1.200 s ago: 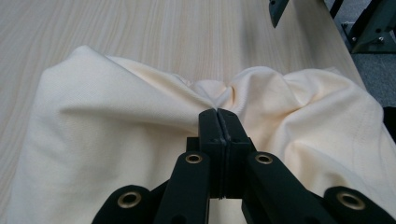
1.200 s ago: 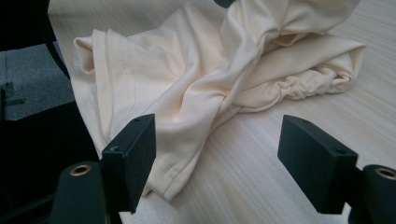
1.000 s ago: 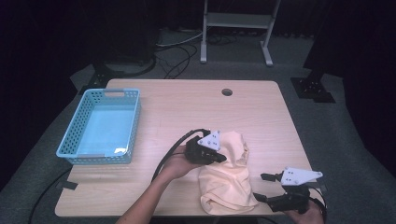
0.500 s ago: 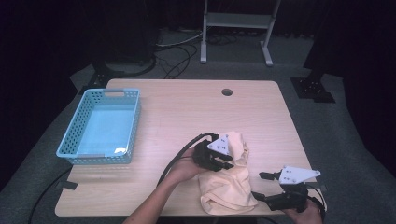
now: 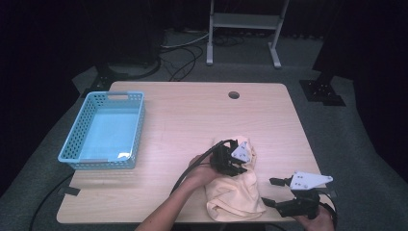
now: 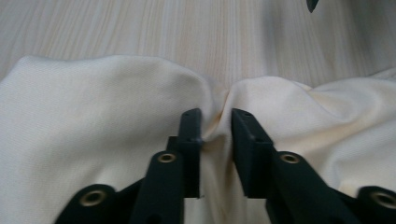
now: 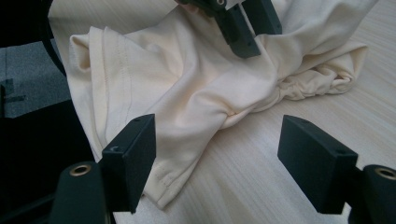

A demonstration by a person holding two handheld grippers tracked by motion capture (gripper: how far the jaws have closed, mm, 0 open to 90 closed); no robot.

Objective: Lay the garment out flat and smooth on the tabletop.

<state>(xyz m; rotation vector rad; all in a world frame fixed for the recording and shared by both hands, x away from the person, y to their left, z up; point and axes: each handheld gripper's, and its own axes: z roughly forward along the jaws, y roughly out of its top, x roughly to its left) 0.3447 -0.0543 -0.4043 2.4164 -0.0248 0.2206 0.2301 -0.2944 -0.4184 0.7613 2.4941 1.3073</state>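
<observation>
A crumpled cream cloth (image 5: 235,195) lies near the table's front edge, right of centre. My left gripper (image 5: 239,169) points down into the cloth's far part. In the left gripper view its jaws (image 6: 216,123) have just been closing and now pinch a raised fold of the cloth (image 6: 93,116). My right gripper (image 5: 268,191) rests low at the cloth's right side, held by a hand at the table's front right corner. Its jaws (image 7: 219,140) stand wide open, and the cloth's hemmed edge (image 7: 187,93) lies just ahead of them, untouched. The left gripper (image 7: 247,28) presses into the cloth at the top of the right gripper view.
A light blue plastic basket (image 5: 139,125) stands at the left of the wooden table (image 5: 192,120). A round cable hole (image 5: 234,95) sits near the far edge. Black cables trail from both grippers over the front edge.
My left gripper has moved right and toward the front edge, sinking onto the cloth. The right gripper has stayed where it was.
</observation>
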